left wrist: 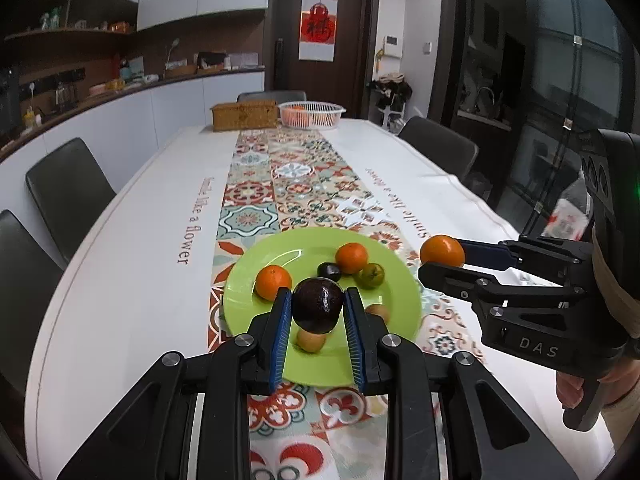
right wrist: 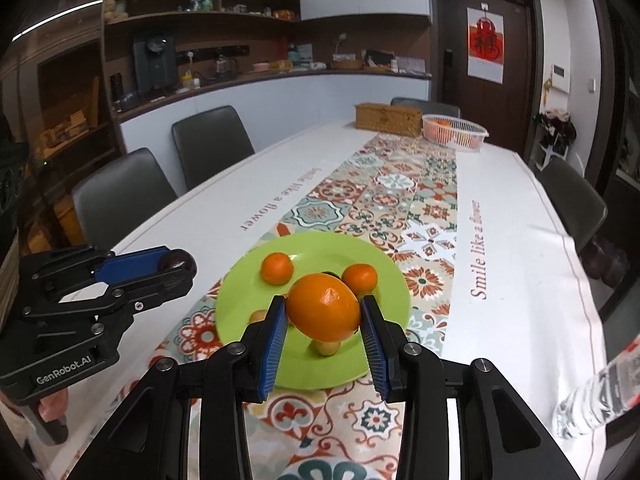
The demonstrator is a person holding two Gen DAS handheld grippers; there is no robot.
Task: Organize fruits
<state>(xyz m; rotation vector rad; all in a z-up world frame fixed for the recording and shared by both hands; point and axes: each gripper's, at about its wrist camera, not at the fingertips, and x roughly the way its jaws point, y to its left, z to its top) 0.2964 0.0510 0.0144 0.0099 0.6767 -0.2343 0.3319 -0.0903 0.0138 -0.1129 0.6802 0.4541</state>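
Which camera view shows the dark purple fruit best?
The left wrist view: the dark purple fruit fills the centre, clamped in the left hand-held gripper. In the right wrist view it is small, partly hidden at the fingertips.

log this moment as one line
left hand-held gripper: shut on dark plum | right hand-held gripper: shut on orange | both above green plate

There are two tongs, the left tongs (left wrist: 318, 312) and the right tongs (right wrist: 323, 316). There is one green plate (left wrist: 248, 280). Three oranges: two (left wrist: 273, 281) (left wrist: 351, 257) on the plate, one (right wrist: 323, 307) held. Two dark plums (left wrist: 319, 305) (left wrist: 329, 271), one green fruit (left wrist: 371, 275), two small tan fruits (left wrist: 310, 340) (left wrist: 378, 312). One white basket (left wrist: 312, 114), one brown box (left wrist: 244, 116).
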